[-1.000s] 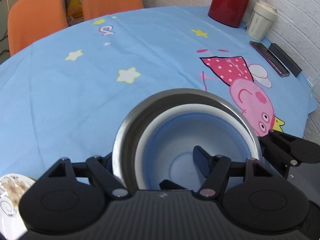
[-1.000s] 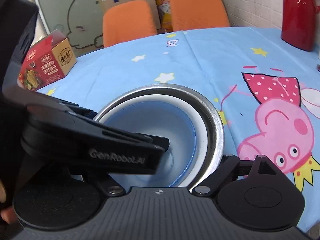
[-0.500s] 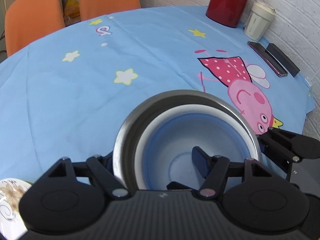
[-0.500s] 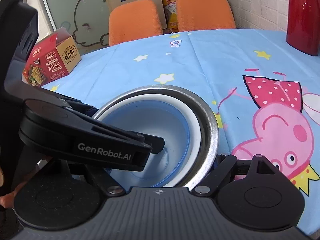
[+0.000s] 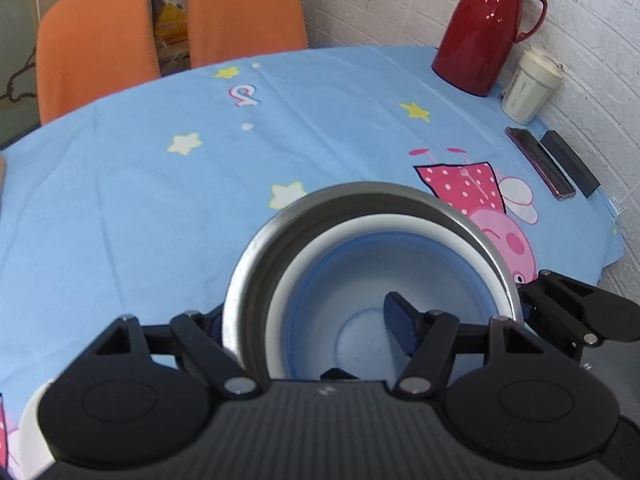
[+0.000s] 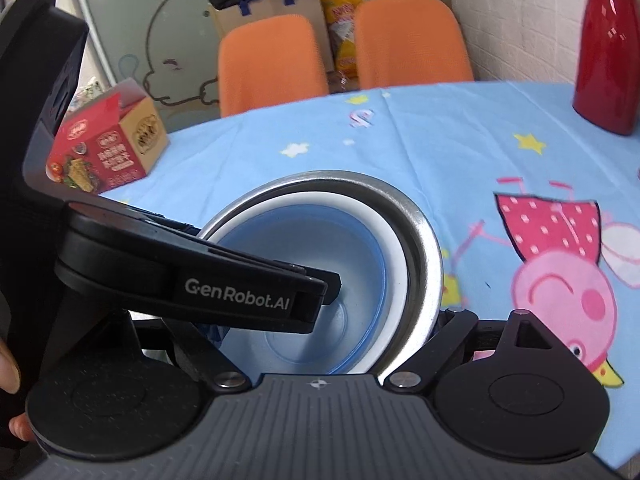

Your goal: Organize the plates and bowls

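Blue cartoon-print cloth covers the counter (image 5: 120, 208), with two orange chairs (image 6: 272, 60) past its far edge. Over its near middle a steel bowl (image 5: 320, 208), mouth up, nests a white-rimmed blue bowl (image 5: 360, 264). The left gripper (image 5: 304, 320) clamps the bowls' left walls; the right gripper (image 6: 408, 304), its jaws lately widening, straddles the right walls, grasp uncertain.

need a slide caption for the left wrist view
Left claw grips nested steel bowl and blue bowl above cartoon tablecloth.
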`<state>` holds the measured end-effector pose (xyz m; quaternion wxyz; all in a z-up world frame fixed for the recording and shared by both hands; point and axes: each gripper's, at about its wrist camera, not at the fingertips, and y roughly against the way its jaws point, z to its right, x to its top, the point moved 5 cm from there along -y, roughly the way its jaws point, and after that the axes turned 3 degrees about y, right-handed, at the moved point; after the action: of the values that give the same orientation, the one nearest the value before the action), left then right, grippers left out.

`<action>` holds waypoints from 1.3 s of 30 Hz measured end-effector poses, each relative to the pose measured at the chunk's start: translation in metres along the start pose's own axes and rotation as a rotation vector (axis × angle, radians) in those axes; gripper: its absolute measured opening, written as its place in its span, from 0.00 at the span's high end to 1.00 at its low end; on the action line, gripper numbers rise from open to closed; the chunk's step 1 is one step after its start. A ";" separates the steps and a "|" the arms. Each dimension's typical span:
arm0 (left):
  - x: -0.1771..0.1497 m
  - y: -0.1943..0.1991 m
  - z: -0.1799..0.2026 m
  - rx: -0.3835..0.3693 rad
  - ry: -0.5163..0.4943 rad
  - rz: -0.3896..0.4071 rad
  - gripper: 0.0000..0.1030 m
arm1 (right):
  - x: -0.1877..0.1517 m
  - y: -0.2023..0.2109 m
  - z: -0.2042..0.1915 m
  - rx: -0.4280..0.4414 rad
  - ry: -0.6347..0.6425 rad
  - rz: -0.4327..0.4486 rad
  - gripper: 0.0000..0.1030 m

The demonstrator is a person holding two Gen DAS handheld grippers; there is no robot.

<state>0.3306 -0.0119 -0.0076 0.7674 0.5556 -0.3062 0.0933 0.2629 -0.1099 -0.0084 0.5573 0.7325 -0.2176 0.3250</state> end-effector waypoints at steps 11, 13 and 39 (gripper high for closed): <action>-0.053 0.082 -0.097 0.202 0.152 0.040 0.33 | 0.003 -0.011 -0.121 0.221 0.149 0.013 0.26; -0.068 0.088 -0.110 0.210 0.180 0.038 0.33 | -0.003 -0.014 -0.137 0.244 0.167 -0.004 0.26; -0.097 0.131 -0.122 0.226 0.294 0.295 0.05 | -0.023 -0.004 -0.129 0.206 0.118 0.034 0.27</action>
<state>0.2346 0.1659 0.0173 0.7147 0.5676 -0.2568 0.3180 0.2194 0.0141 -0.0059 0.4851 0.7617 -0.1624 0.3976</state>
